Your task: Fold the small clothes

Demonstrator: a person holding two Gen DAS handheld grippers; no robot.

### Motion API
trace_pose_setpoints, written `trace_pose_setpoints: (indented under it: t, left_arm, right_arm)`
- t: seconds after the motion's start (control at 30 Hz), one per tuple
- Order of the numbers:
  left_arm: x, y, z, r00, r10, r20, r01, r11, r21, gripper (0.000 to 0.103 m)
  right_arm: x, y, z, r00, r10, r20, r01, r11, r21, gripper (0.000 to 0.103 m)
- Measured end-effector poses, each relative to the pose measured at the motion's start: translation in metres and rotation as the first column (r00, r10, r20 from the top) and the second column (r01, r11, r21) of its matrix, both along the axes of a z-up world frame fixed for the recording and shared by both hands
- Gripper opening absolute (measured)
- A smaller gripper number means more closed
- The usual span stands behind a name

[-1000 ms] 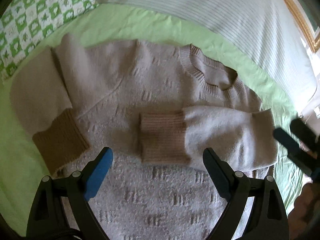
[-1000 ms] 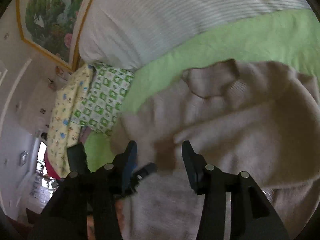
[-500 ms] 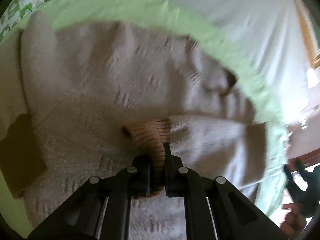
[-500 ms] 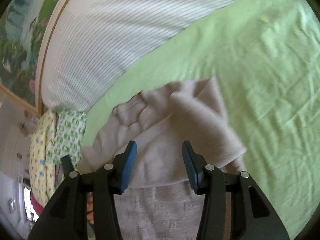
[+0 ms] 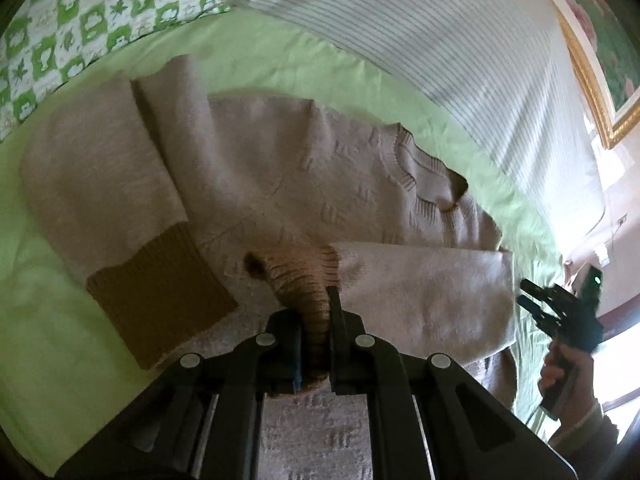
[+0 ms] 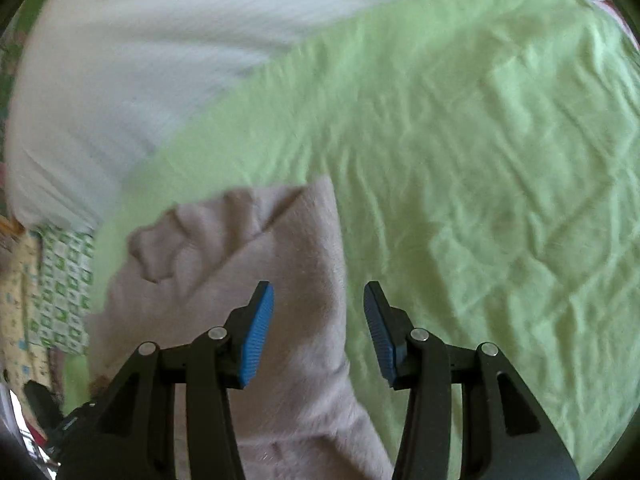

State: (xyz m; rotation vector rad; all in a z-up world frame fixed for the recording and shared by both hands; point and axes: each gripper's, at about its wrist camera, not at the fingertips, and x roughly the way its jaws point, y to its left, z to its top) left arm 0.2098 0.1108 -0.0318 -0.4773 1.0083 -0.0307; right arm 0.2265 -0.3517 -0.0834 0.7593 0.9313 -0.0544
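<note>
Sweater (image 5: 304, 184) flat on sheet (image 5: 52, 344) (sleeves folded inward); striped pillow (image 5: 440, 32) behind.

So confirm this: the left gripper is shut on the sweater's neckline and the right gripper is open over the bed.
Not the neckline. In the left wrist view the left gripper is shut on the ribbed cuff of the sleeve folded across the sweater. The right gripper is open over the bed, as you said.

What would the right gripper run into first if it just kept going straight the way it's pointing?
Probably the edge of the beige sweater, where it borders the green bedsheet. The right gripper points right along that border with its jaws open and nothing between them. The picture is blurred and depth is unclear, so it could meet the sheet instead.
</note>
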Motion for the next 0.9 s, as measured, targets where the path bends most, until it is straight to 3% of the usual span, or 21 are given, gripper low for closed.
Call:
trace_pose_setpoints:
  t: [0.1, 0.13, 0.17, 0.3, 0.4, 0.53, 0.67, 0.73, 0.87, 0.9]
  left_arm:
    - [0.003, -0.006, -0.002, 1.000, -0.010, 0.000, 0.010, 1.000, 0.016, 0.008]
    - [0.004, -0.006, -0.002, 1.000, -0.012, -0.001, 0.012, 1.000, 0.017, 0.008]
    - [0.004, -0.007, -0.001, 1.000, -0.014, 0.002, 0.014, 1.000, 0.012, 0.008]
    - [0.013, -0.018, 0.001, 0.998, -0.053, 0.030, 0.053, 0.999, -0.008, 0.008]
    - [0.026, -0.036, -0.009, 0.995, -0.095, 0.038, 0.093, 0.994, 0.055, 0.008]
    - [0.034, -0.036, -0.038, 0.996, -0.079, -0.033, 0.083, 0.988, 0.128, 0.008]
    - [0.028, -0.025, -0.042, 0.997, -0.065, -0.049, 0.070, 0.992, 0.109, 0.014]
    - [0.021, -0.019, -0.036, 0.998, -0.050, -0.047, 0.055, 0.992, 0.111, 0.017]
    - [0.001, -0.002, -0.018, 1.000, -0.003, -0.026, 0.005, 0.997, 0.077, 0.017]
    - [-0.008, 0.006, -0.013, 1.000, 0.022, -0.017, -0.021, 0.998, 0.067, 0.019]
  right_arm:
    - [0.022, 0.007, -0.017, 0.998, 0.044, -0.040, -0.045, 0.999, -0.012, 0.048]
    - [0.027, 0.010, -0.021, 0.996, 0.076, -0.041, -0.077, 0.997, -0.005, 0.040]
    - [0.033, 0.011, -0.021, 0.994, 0.105, -0.043, -0.106, 0.994, -0.015, 0.008]
    - [0.032, -0.009, 0.011, 0.997, 0.064, 0.031, -0.061, 0.994, -0.086, 0.007]
    - [0.037, -0.020, 0.020, 0.996, 0.082, 0.028, -0.077, 0.986, -0.147, 0.007]
    - [0.047, -0.006, 0.001, 0.992, 0.116, -0.039, -0.122, 0.970, -0.209, 0.007]
    - [0.041, -0.005, -0.011, 0.996, 0.071, -0.054, -0.078, 0.986, -0.147, 0.011]
    - [0.034, -0.005, -0.006, 0.998, 0.042, -0.047, -0.048, 0.990, -0.136, 0.016]
    - [0.016, 0.003, 0.017, 0.999, 0.031, 0.028, -0.028, 0.994, -0.105, 0.044]
    - [0.009, 0.005, 0.024, 0.998, 0.032, 0.054, -0.027, 0.995, -0.096, 0.045]
